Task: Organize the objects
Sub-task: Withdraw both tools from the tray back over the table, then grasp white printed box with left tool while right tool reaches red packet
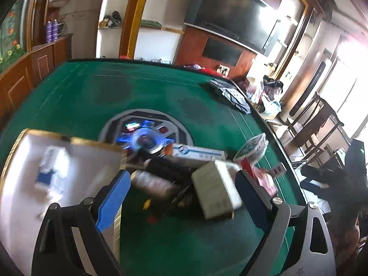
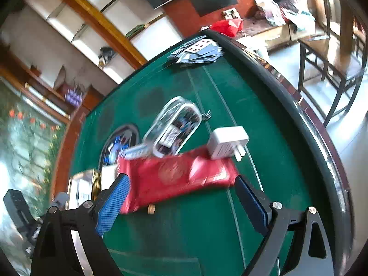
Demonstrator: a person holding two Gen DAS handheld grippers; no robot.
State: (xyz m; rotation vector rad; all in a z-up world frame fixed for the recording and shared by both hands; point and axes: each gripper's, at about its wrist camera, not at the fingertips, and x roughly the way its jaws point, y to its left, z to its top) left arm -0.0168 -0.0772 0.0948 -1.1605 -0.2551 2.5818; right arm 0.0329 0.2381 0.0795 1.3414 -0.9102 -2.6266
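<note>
A clutter of objects lies on the green table (image 1: 92,96). In the left wrist view my left gripper (image 1: 181,181) is open above a grey-white box (image 1: 215,189), a silvery roll (image 1: 150,181) and a long white-blue box (image 1: 197,154). A gold-rimmed white tray (image 1: 30,184) at left holds a small blue-white pack (image 1: 50,168). In the right wrist view my right gripper (image 2: 181,188) is open around a red packet (image 2: 174,177). A white charger plug (image 2: 226,143) and a clear oval case (image 2: 174,126) lie just beyond.
Playing cards (image 2: 197,50) are spread near the table's far corner. The table's centre has a lit control hub (image 1: 145,135). The raised table rim (image 2: 299,119) runs along the right, with chairs (image 2: 333,53) beyond. A small wooden bead (image 2: 151,208) lies by the red packet.
</note>
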